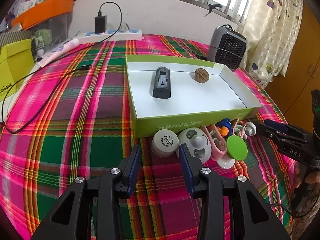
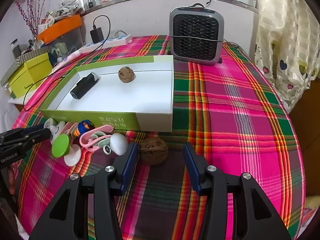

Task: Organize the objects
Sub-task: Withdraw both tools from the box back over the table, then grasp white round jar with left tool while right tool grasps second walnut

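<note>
Downward both claws tilt over the plaid desk [image 2: 240, 104]. Right claw [image 2: 161, 150] hangs released, a walnut [image 2: 153, 151] just ahead between its tips, untouched. Left claw [image 1: 160, 152] is released too, a white disc [image 1: 165, 143] just beyond its tips. Farther ahead sits the green box [image 1: 180, 123].

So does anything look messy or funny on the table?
Yes. A jumble of small things is piled against the front of the green box instead of inside it. One walnut sits alone on the cloth while another walnut is already in the box beside a black gadget.
</note>
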`<state>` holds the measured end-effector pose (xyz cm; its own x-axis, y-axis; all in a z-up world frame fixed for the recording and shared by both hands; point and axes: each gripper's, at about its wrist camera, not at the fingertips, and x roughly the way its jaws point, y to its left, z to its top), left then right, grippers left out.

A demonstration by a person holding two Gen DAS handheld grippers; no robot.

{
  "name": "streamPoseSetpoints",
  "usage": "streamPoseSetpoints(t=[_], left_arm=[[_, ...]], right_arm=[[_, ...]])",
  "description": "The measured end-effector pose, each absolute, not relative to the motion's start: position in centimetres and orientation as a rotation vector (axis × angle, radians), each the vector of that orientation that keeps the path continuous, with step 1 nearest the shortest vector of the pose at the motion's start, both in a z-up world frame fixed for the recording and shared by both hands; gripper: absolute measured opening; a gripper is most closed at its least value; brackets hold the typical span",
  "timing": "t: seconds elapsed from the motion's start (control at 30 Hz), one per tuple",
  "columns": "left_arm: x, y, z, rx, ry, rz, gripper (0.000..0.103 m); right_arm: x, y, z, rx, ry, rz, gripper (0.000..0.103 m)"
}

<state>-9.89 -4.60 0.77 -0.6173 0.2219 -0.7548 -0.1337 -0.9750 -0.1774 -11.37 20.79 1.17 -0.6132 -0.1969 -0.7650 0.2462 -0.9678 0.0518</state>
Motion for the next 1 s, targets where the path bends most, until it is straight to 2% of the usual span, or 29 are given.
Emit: streamPoseSetpoints(t=[0.5,0.8,0.93,1.0], left_arm=[[-10.56,-4.52,0.58,-1.274,-0.138,2.692,0.037],[-10.58,-4.57,0.52,-1.266,-0.140,2.700,0.036],[-10.69,-4.75,0.58,-1.269,-0.138,2.712,0.026],[-10.71,-4.83,0.61,-1.269,-0.142,2.712,0.026]], right_arm=[[-11.75,20.39,0.70,1.251,0.120,-2.597,0.048],[-11.73,20.41,0.74,1.245,0.119,-2.595,0.038],[-11.73,20.37,0.75,1.243,0.120,-2.592,0.035],[-11.70,20.35,0.74,1.241,0.120,-2.590,0.033]])
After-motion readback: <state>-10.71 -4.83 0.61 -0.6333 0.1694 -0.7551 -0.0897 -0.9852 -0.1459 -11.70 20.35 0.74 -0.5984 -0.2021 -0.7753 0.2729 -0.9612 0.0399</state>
